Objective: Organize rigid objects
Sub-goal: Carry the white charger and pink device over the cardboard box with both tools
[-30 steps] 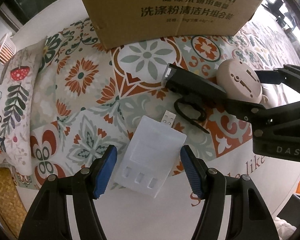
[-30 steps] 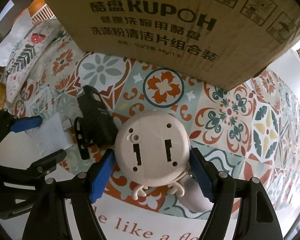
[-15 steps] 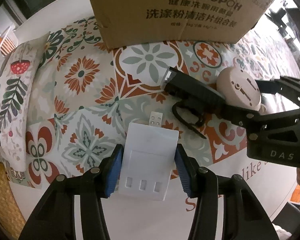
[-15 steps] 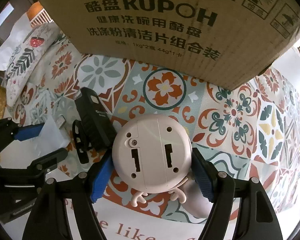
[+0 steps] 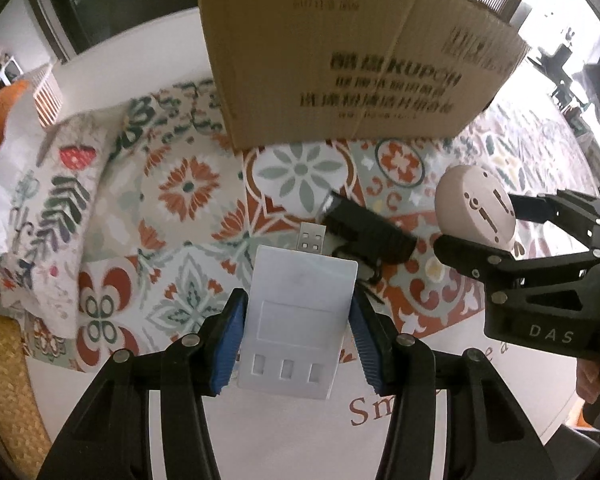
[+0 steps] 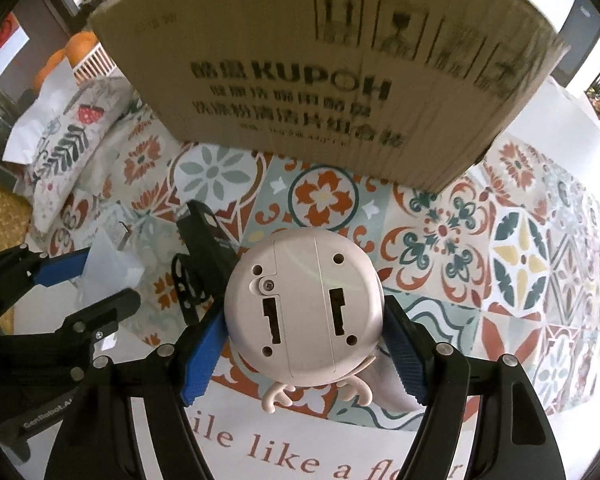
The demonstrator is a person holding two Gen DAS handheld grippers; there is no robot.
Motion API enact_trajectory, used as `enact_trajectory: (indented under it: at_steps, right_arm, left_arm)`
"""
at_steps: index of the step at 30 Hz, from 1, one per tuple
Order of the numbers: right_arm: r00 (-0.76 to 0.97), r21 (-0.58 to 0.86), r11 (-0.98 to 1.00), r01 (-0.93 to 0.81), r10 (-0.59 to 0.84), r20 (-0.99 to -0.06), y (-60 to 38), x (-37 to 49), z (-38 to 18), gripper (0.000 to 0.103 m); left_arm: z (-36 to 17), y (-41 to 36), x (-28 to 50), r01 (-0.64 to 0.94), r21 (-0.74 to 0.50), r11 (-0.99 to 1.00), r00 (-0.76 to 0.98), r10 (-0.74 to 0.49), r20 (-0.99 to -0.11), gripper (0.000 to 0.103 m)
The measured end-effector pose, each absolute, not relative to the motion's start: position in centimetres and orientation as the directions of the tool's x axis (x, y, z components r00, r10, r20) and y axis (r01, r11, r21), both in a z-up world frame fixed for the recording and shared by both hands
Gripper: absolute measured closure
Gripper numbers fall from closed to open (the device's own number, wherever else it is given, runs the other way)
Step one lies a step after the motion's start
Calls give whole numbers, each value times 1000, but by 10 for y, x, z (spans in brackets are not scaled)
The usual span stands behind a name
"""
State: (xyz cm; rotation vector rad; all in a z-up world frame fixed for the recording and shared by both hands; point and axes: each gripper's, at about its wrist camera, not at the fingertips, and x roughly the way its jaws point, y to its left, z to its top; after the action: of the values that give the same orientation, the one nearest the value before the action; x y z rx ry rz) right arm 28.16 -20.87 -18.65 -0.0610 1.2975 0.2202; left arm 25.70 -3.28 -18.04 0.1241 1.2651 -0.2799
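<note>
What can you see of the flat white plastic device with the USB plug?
The flat white plastic device is rectangular with rounded corners. A metal USB plug sticks out of its far edge, a shallow rectangular panel marks its face, and three small square recesses line its near edge. The left tool clamps its two long sides between blue pads. It looks matte and undamaged.

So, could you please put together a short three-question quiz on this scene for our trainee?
1. True or false: the left gripper is shut on the white USB device.
2. What does the right gripper hold? A) black device B) round beige toy C) pillow
3. Fill in: the black device lies on the patterned ____, in front of the cardboard box.

Key: 1 true; 2 B, the round beige toy; 3 tablecloth.
</note>
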Motion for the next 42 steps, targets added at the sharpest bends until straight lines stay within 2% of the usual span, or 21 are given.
enact_trajectory:
  at_steps: [12,29,42]
  right_arm:
    - [375,58,987,-153,112,-920,-217,270,-130,28]
    - [566,45,994,-96,92,-819,-229,261,-54,28]
    - [644,88,994,-64,109,-757,-241,268,-19,28]
  left_arm:
    - [-128,-40,255,284,-51,957,398,-166,-902,53]
    - [-50,-51,256,316,-42,948,565,-224,-794,53]
    - [-14,-61,270,314,-59,947,627,-254,-736,53]
